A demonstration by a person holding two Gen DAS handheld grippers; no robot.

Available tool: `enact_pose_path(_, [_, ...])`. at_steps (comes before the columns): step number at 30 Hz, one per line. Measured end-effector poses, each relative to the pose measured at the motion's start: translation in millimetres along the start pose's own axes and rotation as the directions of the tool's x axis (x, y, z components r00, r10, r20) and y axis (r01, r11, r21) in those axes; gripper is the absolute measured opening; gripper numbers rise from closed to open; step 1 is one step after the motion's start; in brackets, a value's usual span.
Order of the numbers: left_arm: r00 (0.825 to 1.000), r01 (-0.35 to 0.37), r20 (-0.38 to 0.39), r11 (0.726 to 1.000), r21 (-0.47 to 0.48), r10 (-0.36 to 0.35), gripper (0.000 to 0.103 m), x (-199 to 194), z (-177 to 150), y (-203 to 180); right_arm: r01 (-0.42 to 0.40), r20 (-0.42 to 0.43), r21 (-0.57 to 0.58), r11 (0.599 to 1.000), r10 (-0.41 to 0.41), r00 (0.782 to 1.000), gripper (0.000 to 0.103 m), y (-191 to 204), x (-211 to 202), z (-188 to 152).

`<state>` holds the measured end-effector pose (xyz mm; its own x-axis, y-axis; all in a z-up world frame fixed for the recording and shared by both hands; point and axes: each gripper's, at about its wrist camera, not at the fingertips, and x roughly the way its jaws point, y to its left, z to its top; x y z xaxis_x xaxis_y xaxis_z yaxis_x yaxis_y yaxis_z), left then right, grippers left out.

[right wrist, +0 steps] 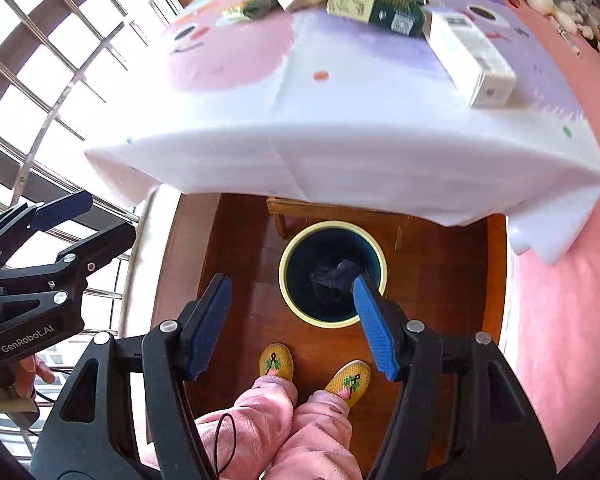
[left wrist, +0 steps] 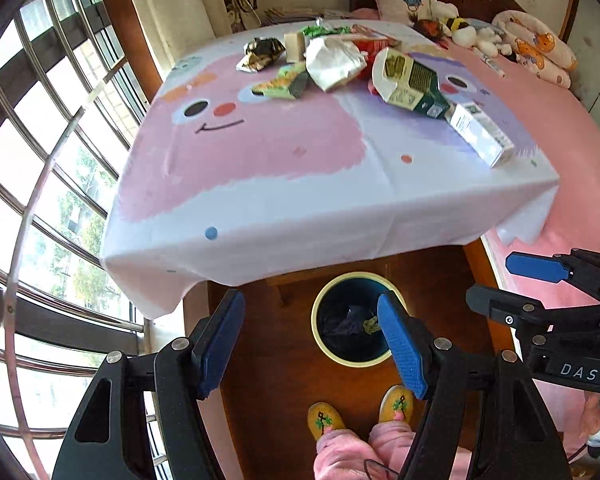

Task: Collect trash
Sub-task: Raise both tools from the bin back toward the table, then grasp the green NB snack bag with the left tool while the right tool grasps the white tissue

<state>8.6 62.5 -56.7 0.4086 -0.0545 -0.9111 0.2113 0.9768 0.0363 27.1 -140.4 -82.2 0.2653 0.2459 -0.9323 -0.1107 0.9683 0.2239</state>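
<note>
Several pieces of trash lie at the far side of the cloth-covered table (left wrist: 260,200): a green and white carton (left wrist: 412,84), a white box (left wrist: 480,132), a crumpled white bag (left wrist: 332,62), a foil wrapper (left wrist: 260,54) and a green packet (left wrist: 288,84). The carton (right wrist: 380,0) and white box (right wrist: 472,64) also show in the right wrist view. A round cream-rimmed bin (left wrist: 356,276) (right wrist: 332,225) stands on the floor below the table's near edge, with dark crumpled trash (right wrist: 334,274) inside. My left gripper (left wrist: 310,300) and right gripper (right wrist: 292,280) hang high above the bin, side by side, both open and empty.
A barred window (left wrist: 40,160) runs along the left. To the right is a pink bed (left wrist: 580,160) with plush toys (left wrist: 472,34) and a pillow. The person's feet in yellow slippers (left wrist: 326,420) stand on the wooden floor just before the bin.
</note>
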Motion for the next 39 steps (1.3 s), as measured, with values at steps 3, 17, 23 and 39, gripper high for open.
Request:
enact_pose_path(3, [0.998,-0.031,0.049,1.000,-0.007,0.031,0.070,-37,18,3,-0.022,0.062,-0.022,1.000,0.023,0.998,0.061,10,-37,22])
enact_pose_path(17, [0.980,-0.073,0.181,0.995,-0.074,0.085,0.070,-133,93,5,-0.029,0.327,-0.215,0.976,0.100,0.940,0.061,46,-176,94])
enact_pose_path(23, [0.987,-0.039,0.153,0.994,-0.098,0.054,0.070,-112,126,23,-0.019,0.323,-0.213,0.977,0.089,0.942,0.061,40,-172,119])
enact_pose_path(39, [0.993,0.119,0.014,0.986,0.114,-0.121,0.070,70,287,99,0.196,0.207,-0.178,0.964,-0.158,0.966,0.061,28,-37,282])
